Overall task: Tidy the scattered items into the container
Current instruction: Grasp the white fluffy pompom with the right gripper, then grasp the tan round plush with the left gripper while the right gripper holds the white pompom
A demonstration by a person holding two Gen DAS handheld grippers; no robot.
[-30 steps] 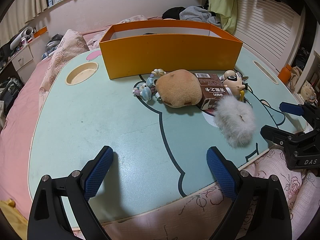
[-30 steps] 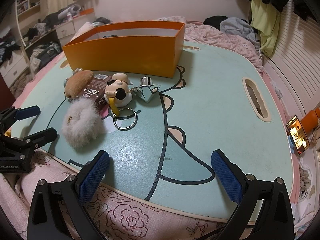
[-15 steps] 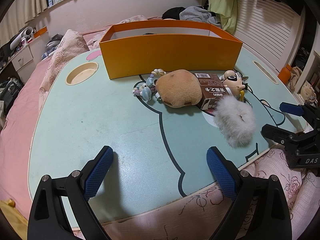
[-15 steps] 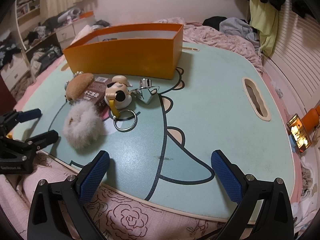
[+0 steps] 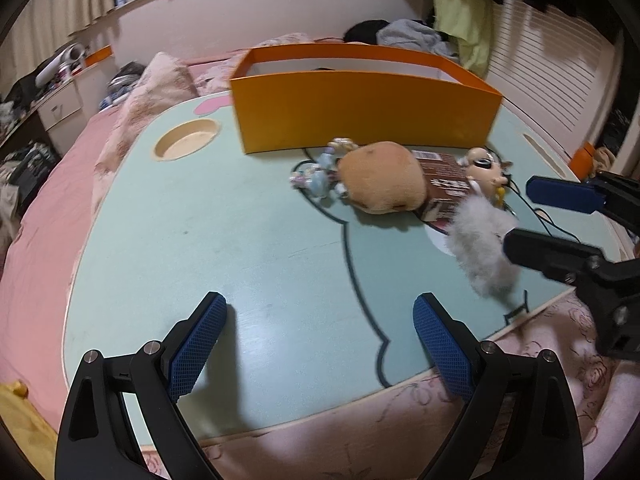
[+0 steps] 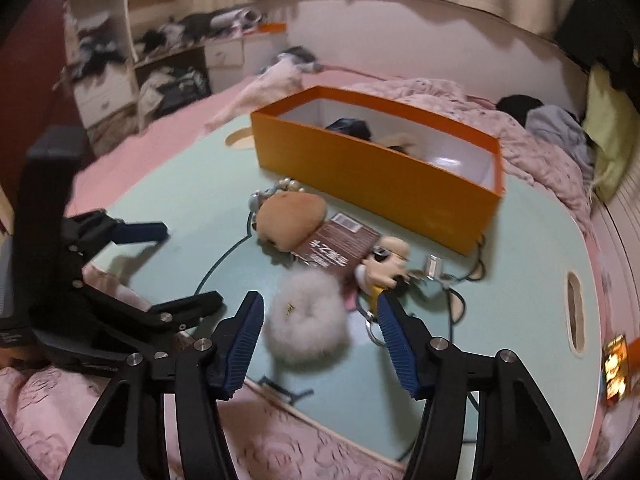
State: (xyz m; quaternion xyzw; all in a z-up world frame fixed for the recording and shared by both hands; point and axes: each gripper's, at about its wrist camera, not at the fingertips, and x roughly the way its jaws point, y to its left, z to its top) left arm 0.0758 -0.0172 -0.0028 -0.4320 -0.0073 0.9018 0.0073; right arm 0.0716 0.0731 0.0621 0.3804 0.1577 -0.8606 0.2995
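An orange box [image 5: 360, 108] [image 6: 376, 164] stands at the back of the mint table [image 5: 200, 220]. In front of it lie a tan plush [image 5: 382, 182] [image 6: 290, 216], a brown carton [image 5: 446, 192] [image 6: 340, 246], a small dog figure [image 5: 486, 168] [image 6: 384, 266], a bead bracelet [image 5: 316, 174] and a white fluffy pompom [image 5: 482, 242] [image 6: 308, 326]. My right gripper [image 6: 318, 332] is open, its fingers on either side of the pompom without touching it. My left gripper [image 5: 320, 340] is open and empty over the bare front of the table.
A key ring and metal clip [image 6: 434, 268] lie right of the dog figure. The table has a round cup hole [image 5: 186, 144] and a slot handle [image 6: 574, 312]. Pink bedding surrounds the table. Some items lie inside the box [image 6: 350, 128].
My right gripper has swung left and forward to straddle the pompom. The left gripper has shifted slightly; the objects have not moved.
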